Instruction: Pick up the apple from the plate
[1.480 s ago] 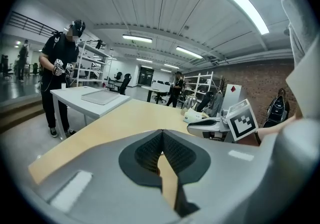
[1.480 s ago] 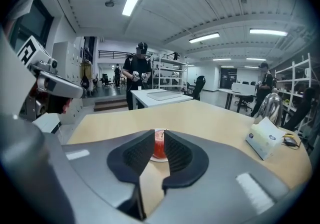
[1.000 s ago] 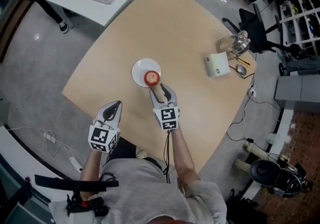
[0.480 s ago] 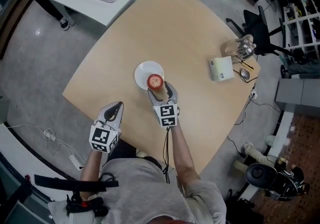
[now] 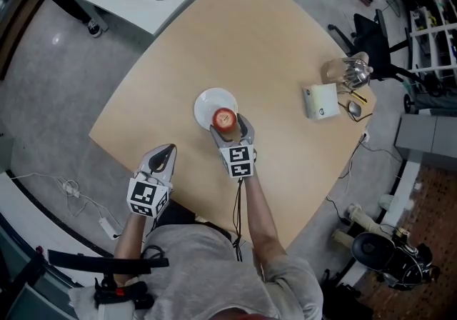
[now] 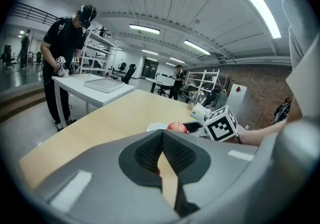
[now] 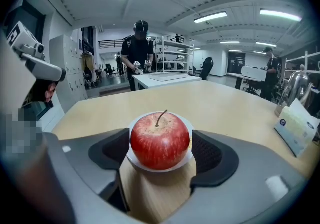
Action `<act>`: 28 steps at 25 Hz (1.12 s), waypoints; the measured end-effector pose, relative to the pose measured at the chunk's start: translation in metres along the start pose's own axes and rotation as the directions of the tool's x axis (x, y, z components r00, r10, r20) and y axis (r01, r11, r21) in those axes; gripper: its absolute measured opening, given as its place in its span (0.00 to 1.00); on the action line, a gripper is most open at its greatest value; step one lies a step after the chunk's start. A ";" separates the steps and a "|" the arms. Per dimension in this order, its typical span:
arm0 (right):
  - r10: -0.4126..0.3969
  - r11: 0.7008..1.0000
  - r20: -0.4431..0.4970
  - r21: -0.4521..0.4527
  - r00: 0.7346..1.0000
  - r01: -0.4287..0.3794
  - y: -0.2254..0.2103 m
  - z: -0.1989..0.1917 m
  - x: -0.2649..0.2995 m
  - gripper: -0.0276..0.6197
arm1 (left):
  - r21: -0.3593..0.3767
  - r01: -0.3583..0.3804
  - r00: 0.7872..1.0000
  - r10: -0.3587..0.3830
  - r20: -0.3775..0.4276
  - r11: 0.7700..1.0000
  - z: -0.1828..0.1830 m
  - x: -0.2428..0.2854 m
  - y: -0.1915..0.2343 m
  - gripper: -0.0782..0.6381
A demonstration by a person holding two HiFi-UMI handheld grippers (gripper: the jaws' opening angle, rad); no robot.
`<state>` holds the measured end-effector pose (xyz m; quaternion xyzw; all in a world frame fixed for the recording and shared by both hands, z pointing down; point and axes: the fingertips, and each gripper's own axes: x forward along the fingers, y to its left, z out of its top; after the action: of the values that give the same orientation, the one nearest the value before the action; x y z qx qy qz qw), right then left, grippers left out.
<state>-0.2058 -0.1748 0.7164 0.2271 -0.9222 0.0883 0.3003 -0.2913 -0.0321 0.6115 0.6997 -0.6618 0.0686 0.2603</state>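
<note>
the apple sits stem up on the plate, on the side of the plate nearest the person holding the grippers. the plate rests on the wooden table, about midway across it.

the right gripper is down at the near edge of the plate, pointing across it. its jaws have just been opening and now stand wide apart, one on each side of the apple. in the right gripper view the apple fills the gap between them and the plate's rim shows under it. the jaws are close to the fruit but not pressing on it.

the left gripper is off to the plate's left and nearer the person, by the table's edge and well apart from the plate. its jaws are closed together with nothing between them.

far to the right of the plate a white box stands near the table's edge.
</note>
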 end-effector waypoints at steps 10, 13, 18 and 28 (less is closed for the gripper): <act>0.010 1.000 0.000 0.007 1.000 -0.010 -0.001 0.004 -0.003 0.63 | 0.000 -0.003 1.000 0.003 -0.007 1.000 0.004 0.002 -0.002 0.13; 0.018 1.000 -0.002 0.003 1.000 -0.018 0.000 0.003 -0.003 0.63 | 0.002 -0.003 1.000 0.003 -0.009 1.000 0.002 0.002 -0.001 0.13; 0.010 1.000 0.008 -0.015 1.000 -0.010 -0.001 0.005 0.000 0.63 | 0.009 0.003 1.000 -0.003 -0.008 1.000 0.001 0.003 0.001 0.13; -0.011 1.000 0.045 -0.005 0.999 0.012 -0.004 0.017 -0.011 0.63 | 0.017 0.006 1.000 -0.006 -0.003 1.000 0.002 -0.002 -0.002 0.13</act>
<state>-0.2049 -0.1789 0.6962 0.2336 -0.9276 0.0792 0.2806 -0.2905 -0.0307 0.6085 0.7037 -0.6588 0.0746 0.2556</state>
